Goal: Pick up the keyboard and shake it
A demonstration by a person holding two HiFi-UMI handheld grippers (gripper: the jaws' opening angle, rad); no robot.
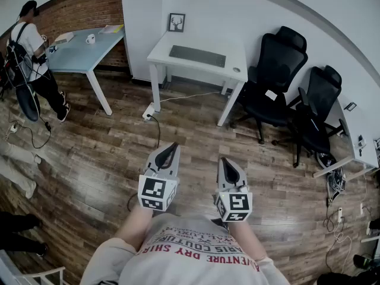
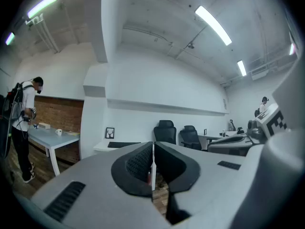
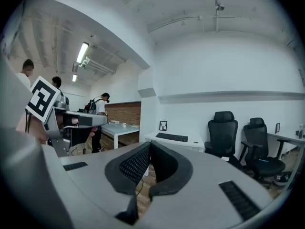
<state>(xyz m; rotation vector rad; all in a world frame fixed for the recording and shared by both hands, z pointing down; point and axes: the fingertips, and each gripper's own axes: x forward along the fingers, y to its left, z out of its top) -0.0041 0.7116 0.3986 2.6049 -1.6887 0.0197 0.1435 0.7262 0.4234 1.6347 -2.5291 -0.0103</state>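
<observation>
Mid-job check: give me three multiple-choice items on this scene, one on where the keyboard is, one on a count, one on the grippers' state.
1. Where does the flat dark keyboard lie?
A. on the white desk
B. on the blue table
C. on the wood floor

2. How many black office chairs stand right of that desk?
A. one
B. two
C. four

3. How do the left gripper and right gripper stand?
A. both shut, empty
B. both wide open
C. both shut on the keyboard

Key: 1 A, it rests on the desk top; 2 B, two stand side by side; 3 A, each gripper view shows the jaws together with nothing between them.
</observation>
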